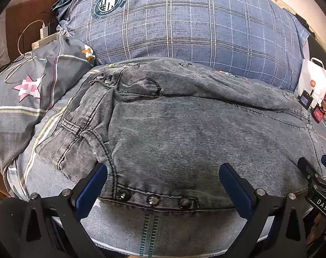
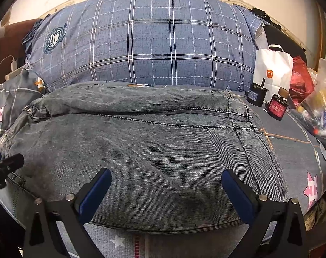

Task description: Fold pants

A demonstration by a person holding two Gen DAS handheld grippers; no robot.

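Pants [image 1: 184,129] are lying folded near the bed's [image 2: 292,137] front edge. Left tool [image 1: 163,178] and right tool [image 2: 166,180] are hanging spread wide, pinching nothing.

One pair of pants [image 2: 141,150], one plaid pillow [image 2: 145,38], one white bag [image 2: 272,68], two small canisters [image 2: 256,95] — two grippers [image 2: 166,185].

Two handheld grippers, both spread wide.
The left gripper [image 1: 163,178] and right gripper [image 2: 166,180] sit side by side, blue-padded fingers [image 1: 91,185] parted (nothing between them).
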